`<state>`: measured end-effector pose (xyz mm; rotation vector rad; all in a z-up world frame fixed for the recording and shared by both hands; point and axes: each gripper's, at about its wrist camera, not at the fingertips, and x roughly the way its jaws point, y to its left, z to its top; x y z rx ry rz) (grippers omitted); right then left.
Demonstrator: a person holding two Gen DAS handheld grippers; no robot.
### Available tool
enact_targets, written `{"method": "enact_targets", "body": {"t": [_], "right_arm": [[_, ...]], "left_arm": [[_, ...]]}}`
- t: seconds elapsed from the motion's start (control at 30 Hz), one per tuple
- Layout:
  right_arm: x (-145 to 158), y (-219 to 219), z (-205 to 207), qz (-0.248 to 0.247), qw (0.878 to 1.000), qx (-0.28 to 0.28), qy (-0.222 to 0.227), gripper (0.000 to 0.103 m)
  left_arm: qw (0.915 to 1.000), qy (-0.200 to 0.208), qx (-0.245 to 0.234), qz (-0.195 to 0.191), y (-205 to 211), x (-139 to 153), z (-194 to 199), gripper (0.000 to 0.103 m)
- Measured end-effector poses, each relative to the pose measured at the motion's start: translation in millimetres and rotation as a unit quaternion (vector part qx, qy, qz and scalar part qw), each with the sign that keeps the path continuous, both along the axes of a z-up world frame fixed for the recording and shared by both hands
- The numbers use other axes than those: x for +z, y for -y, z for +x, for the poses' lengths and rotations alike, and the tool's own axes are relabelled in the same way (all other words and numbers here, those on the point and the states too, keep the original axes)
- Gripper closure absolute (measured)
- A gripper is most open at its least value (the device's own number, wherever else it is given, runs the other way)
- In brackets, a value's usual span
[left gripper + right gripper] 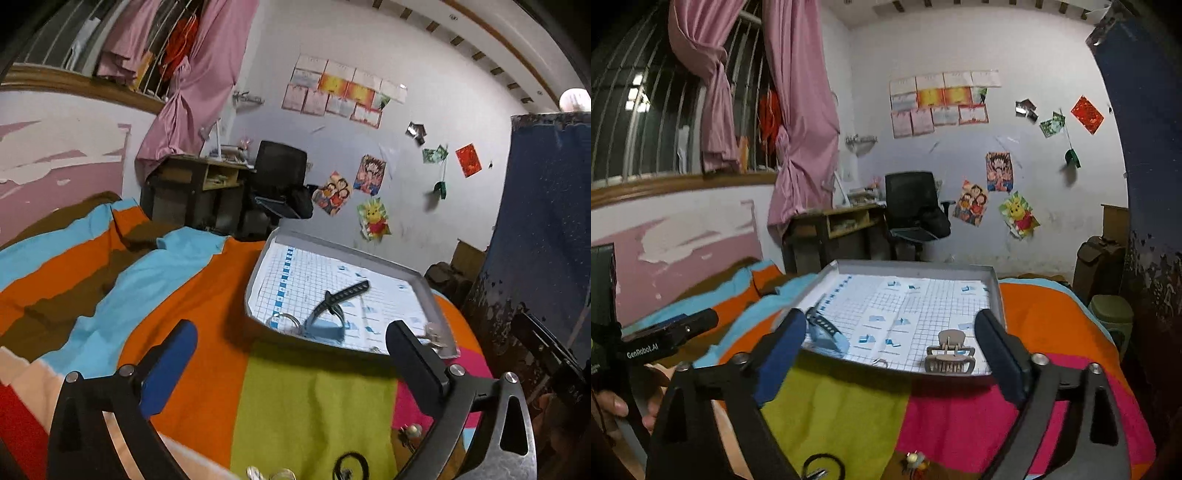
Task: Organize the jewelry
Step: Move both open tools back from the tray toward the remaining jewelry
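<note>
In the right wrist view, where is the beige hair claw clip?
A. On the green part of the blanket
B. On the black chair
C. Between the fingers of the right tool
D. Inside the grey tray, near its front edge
D: the beige hair claw clip stands on the grid paper inside the grey tray, near its front edge, and the right tool is open and empty.

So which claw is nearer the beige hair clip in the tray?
Right. The right claw sits just before the hair clip; the left claw faces the tray's watch-band side.

Both wrist cams look fwd, low over bed, sharing the tray [334,254] [912,266] (right closer).
</note>
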<state>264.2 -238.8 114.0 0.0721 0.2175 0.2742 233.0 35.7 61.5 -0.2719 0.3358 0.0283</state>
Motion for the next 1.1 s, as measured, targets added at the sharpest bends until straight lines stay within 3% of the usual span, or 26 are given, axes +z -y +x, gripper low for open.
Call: {"method": "enact_targets", "body": {"t": [0.33, 0.5, 0.77, 1.1], "right_arm": [[-12.0, 19.2, -83.1, 0.013, 1.0, -0.006, 0.001, 0.004], [-22.8, 27.1, -109.5, 0.013, 1.0, -0.019, -0.013, 0.004], [-55.1, 30.8, -129.9, 0.03, 0.998, -0.023, -0.049, 0.004], [-90.7, 16.8, -133.5, -0.021, 0.997, -0.019, -0.073, 0.004]], "left_arm": [[0.9992, 0.033, 0.001, 0.022, 17.7, -6.6, -81.7, 0.0], [0.9997, 0.01, -0.01, 0.02, 26.1, -24.8, -103.3, 0.0], [0.9997, -0.025, 0.001, -0.002, 29.5, -52.9, -122.9, 0.0], [0.9984, -0.043, 0.015, 0.033, 33.3, -69.9, -138.2, 0.0]]}}
